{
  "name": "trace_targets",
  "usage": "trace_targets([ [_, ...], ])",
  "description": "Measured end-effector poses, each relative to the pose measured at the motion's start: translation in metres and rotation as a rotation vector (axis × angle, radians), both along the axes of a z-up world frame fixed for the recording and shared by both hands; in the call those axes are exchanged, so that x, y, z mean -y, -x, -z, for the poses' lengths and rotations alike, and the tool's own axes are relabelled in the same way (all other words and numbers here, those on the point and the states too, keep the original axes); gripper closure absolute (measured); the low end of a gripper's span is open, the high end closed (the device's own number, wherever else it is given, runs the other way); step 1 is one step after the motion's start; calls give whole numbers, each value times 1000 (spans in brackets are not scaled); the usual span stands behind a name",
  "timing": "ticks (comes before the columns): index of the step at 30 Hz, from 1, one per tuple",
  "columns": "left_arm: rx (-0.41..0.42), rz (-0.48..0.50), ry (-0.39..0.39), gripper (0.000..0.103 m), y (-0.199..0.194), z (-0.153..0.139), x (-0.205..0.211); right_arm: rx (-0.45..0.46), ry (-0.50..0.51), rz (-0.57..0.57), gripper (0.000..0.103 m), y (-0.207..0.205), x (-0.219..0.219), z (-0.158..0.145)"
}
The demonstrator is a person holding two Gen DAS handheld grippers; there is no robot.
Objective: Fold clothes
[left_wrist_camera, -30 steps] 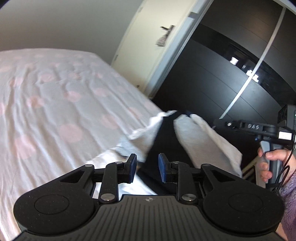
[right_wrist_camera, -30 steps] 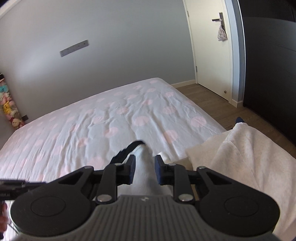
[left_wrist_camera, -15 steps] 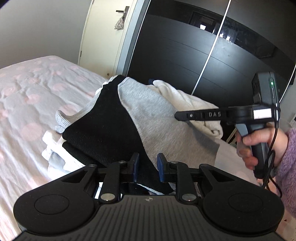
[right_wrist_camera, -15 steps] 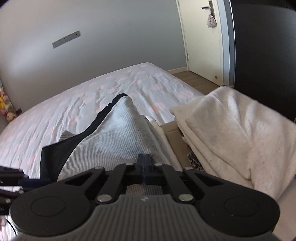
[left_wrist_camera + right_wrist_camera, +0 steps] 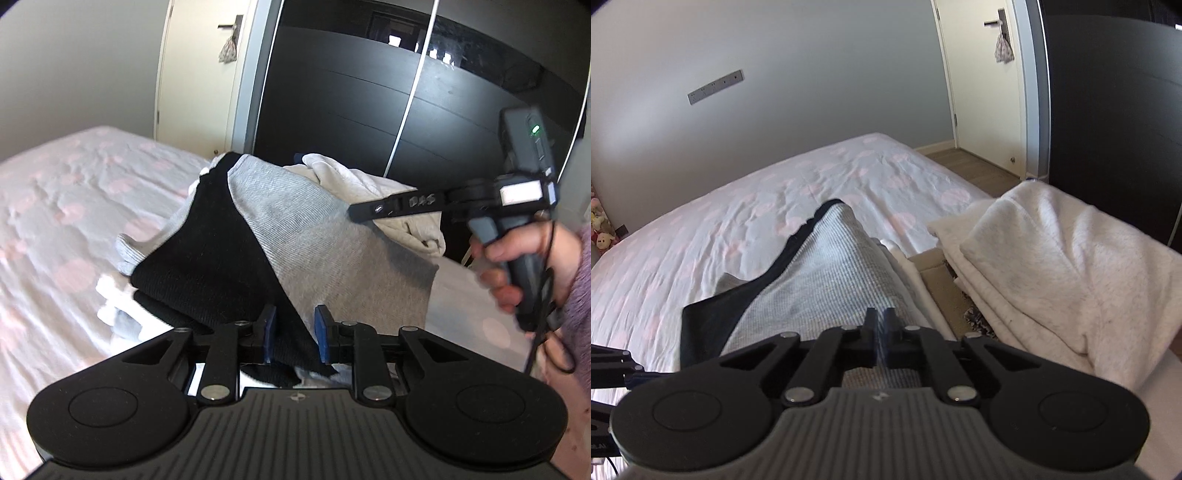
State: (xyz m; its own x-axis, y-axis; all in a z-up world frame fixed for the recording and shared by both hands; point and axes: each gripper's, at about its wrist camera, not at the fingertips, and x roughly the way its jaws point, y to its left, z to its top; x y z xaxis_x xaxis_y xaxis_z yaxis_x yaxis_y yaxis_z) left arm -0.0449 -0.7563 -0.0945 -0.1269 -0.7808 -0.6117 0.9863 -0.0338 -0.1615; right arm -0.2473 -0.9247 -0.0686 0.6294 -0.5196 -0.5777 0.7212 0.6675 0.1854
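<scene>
The left gripper (image 5: 293,334) has its jaws parted, with the black part of a grey-and-black garment (image 5: 295,236) lying in the gap between the blue pads. The pads stand off the cloth on both sides, so nothing is pinched there. Below the jaws the fabric drops behind the gripper body and its lower edge is hidden.

The right gripper (image 5: 880,338) has its jaws clenched on a thin fold of the same garment (image 5: 827,273), the ribbed grey cloth showing as a sliver between the two dark pads. Ahead of these jaws the garment rises in a tented ridge, grey on the right slope and black on the left, and runs out to a dark tip over the bed (image 5: 746,218). The black flap left of the jaws ends near the left gripper's frame, which is cut off at the picture's edge.

In the left wrist view the right gripper shows right of the jaws, held in the person's hand (image 5: 524,266); its tip is blurred where it meets the grey cloth, so the contact cannot be made out from there.

Right of the right jaws lies a stack of white fleecy laundry (image 5: 1056,258), with a cardboard edge (image 5: 932,264) peeking out between it and the garment. What sits under the stack is hidden. Ahead of the left jaws stands a dark wardrobe (image 5: 369,99), and beside it a pale door (image 5: 199,70).
</scene>
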Motion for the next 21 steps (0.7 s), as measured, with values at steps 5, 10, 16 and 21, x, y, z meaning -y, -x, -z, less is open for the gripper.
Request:
trace_targets([
  [5,31,-26,22,72,10,-20,-22,24,-2,5,69,24,-34,-14],
  [10,63,-55,50,56,20,-41,-45,43,-17,10,69,45,-78,-23],
  [16,117,-79,105,46,38,-66,-75,58,31,39,45,66,-135,-35],
  [21,207,-111,165,36,60,-78,-98,65,94,79,38,75,-182,-43],
])
